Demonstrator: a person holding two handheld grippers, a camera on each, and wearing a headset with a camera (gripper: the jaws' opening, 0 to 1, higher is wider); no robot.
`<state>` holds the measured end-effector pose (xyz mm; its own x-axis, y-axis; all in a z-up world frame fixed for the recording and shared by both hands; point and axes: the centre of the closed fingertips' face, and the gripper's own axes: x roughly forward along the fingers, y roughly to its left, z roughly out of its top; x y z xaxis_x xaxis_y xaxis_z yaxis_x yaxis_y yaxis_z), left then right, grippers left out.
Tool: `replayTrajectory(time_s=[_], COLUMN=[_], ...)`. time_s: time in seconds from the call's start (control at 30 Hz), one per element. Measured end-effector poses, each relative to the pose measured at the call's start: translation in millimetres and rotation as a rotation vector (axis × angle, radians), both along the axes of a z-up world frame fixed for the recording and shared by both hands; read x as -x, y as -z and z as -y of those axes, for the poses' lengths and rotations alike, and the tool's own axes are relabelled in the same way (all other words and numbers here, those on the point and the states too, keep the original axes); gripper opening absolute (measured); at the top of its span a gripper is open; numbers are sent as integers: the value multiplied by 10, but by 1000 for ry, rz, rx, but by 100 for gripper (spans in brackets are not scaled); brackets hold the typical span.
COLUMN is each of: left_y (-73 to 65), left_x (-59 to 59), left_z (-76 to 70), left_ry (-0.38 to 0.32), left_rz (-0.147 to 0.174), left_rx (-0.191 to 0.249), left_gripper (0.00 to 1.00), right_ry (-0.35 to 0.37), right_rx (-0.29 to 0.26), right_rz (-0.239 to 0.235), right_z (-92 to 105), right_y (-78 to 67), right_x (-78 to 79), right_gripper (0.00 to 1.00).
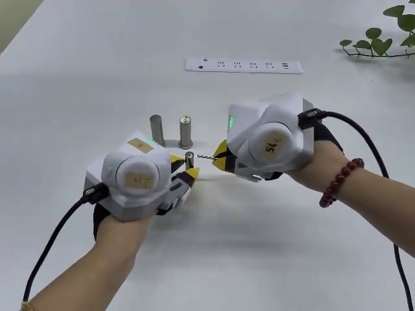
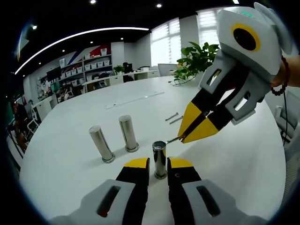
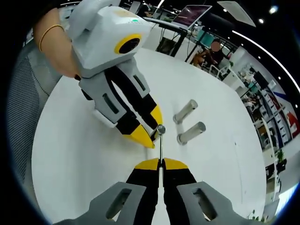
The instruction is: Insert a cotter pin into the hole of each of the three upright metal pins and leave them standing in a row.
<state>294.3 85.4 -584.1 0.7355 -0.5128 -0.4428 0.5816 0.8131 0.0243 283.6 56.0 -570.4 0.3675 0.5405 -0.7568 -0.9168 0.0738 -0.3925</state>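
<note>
The white table (image 1: 311, 246) carries all the work. Above its middle, the left gripper (image 1: 185, 176) and the right gripper (image 1: 219, 155) point towards each other with their yellow tips near together.

The left gripper's jaws are drawn in to a narrow gap that is taken up by the nearest metal pin (image 2: 159, 158). They clasp its lower shaft from both sides. This pin stands upright on the table, and its head rises clear above the jaw tips.

The right gripper's jaws are pressed almost fully together, pinching the cotter pin (image 3: 160, 147) at its back end. The rest of the cotter pin juts straight out ahead of the tips.

The far end of the cotter pin meets the held metal pin just under its head, level with the table. The pictures do not show whether it has entered the hole.

Behind the held pin, the left rear metal pin (image 1: 156, 129) and the right rear metal pin (image 1: 185, 131) stand upright side by side. They are apart from each other and away from both grippers.

Farther back a white power strip (image 1: 243, 65) lies flat, and a leafy plant (image 1: 382, 35) reaches in at the far right corner. In the left gripper view two thin metal pieces (image 2: 172, 117) lie loose on the table beyond the grippers.
</note>
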Motion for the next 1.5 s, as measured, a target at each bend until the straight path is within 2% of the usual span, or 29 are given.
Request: replayTrajectory(time_s=[0.23,0.6,0.93,1.5], left_y=[8,23,24,33], left_x=[-6,-21,-13,-20], left_z=[28,16,30,41], left_ry=[6,-19,-40,-67], left_rz=[-3,7,16,30], left_rx=[11,21,34,35], left_gripper=[6,6,6,6], right_ry=[-13,-45,-72,-94], right_rx=[6,41,47,23], right_rz=[1,31,49,60], right_z=[-24,-51,-134,-255], right_y=[11,8,-13,-2], right_x=[0,-31,-21,-32], right_gripper=[0,0,0,0])
